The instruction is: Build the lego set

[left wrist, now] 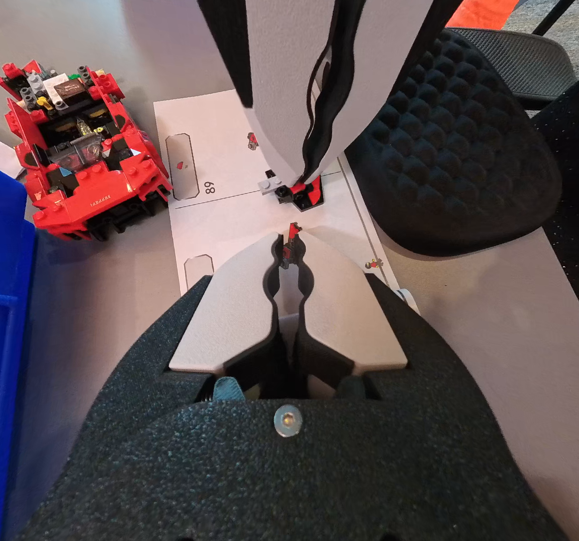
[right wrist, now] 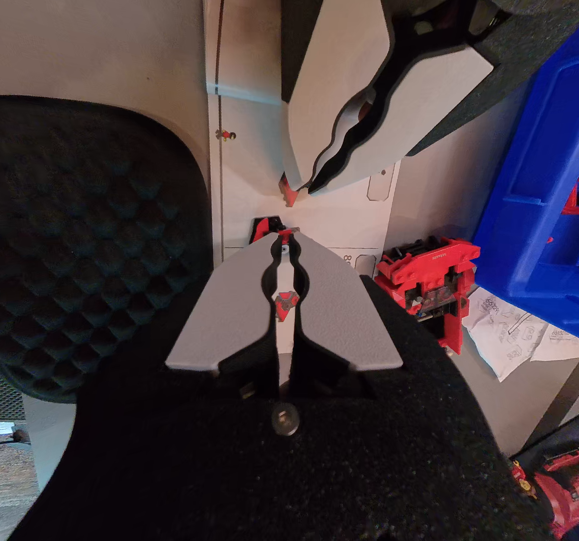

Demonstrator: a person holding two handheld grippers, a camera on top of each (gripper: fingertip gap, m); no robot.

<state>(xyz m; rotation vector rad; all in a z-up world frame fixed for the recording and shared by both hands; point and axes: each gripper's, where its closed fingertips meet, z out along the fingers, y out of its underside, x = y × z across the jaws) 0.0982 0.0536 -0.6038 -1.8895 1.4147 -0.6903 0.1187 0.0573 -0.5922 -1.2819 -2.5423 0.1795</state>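
The left gripper (left wrist: 293,236) is clamped on a small red piece (left wrist: 293,230) above the instruction sheet (left wrist: 219,125), and the right gripper (left wrist: 302,179) is clamped on a red part of the small red-and-black sub-assembly (left wrist: 300,194) resting on that sheet. The left wrist view alone shows the top of the red car model (left wrist: 84,156), standing on the worktop (left wrist: 94,24) left of the sheet. The right wrist view alone shows printed paper leaflets (right wrist: 513,334) beside the blue bin (right wrist: 532,181); printing on the sheet, car and leaflets is not transcribed.

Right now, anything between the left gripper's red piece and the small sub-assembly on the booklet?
Nothing visible. Bare instruction booklet page separates the red piece from the sub-assembly. The right gripper pinches its top from the far side.
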